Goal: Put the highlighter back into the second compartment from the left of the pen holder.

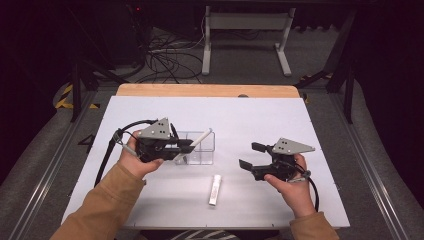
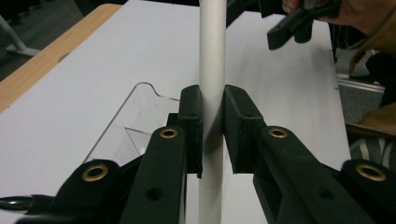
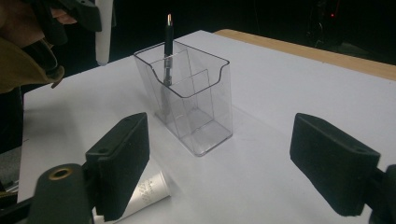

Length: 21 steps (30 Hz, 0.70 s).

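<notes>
My left gripper (image 1: pixel 186 145) is shut on a white pen (image 1: pixel 197 141), which slants up to the right over a clear plastic holder (image 1: pixel 202 150). In the left gripper view the pads (image 2: pixel 192 121) press on both sides of the white pen (image 2: pixel 212 70), with the holder (image 2: pixel 135 116) just below. A black pen (image 3: pixel 167 46) stands upright in the back compartment of the holder (image 3: pixel 196 102). My right gripper (image 1: pixel 251 155) is held open to the right of the holder, with nothing between its pads (image 3: pixel 123 154). A second white pen (image 1: pixel 215 189) lies flat on the table near the front.
A white sheet (image 1: pixel 275 120) covers the table, with a wooden strip (image 1: pixel 200 90) along the far edge. Beyond it are cables and a white stand's legs (image 1: pixel 245 45) on the floor. Dark frames stand at both sides.
</notes>
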### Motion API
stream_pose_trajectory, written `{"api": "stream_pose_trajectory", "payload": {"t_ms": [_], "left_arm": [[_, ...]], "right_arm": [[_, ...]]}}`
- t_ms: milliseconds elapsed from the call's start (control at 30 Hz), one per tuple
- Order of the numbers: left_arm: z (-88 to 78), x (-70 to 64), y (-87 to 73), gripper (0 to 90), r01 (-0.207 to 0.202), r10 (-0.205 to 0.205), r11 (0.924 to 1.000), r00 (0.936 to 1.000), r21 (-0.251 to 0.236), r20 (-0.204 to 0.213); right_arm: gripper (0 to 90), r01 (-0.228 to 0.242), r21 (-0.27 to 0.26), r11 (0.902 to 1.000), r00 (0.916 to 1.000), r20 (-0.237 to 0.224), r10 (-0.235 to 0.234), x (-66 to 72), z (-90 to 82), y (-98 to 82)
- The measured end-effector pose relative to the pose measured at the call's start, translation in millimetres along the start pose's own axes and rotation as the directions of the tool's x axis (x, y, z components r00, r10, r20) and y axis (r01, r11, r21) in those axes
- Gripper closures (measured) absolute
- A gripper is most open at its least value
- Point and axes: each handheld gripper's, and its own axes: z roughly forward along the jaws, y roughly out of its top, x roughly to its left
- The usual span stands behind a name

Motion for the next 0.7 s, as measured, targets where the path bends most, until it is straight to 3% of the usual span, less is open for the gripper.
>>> {"api": "stream_pose_trajectory", "payload": {"t_ms": [133,367,633,700], "left_arm": [[6.6,2.7,1.0,78.6,0.049,-0.05,0.9977,0.9981,-0.048,-0.035],[15.3,5.5,3.7,78.6,0.104,-0.112,0.9871,0.9916,-0.122,-0.064],[24.2,6.7,3.1,78.6,0.125,-0.144,0.976,0.9851,-0.178,-0.094],[25.4,8.1,2.7,78.6,0.104,-0.128,0.9768,0.9843,-0.188,-0.122]], "right_arm": [[20.2,-0.001,0.001,1.0,1.0,0.0,0.001,-0.1,0.1,-0.1],[20.0,0.002,0.01,1.0,1.0,-0.002,-0.002,0.0,1.1,-0.7],[20.0,0.002,0.013,0.9999,1.0,-0.005,-0.002,-0.2,0.9,-1.1],[20.0,0.002,0.013,0.9999,1.0,-0.004,-0.002,-0.4,0.9,-1.2]]}}
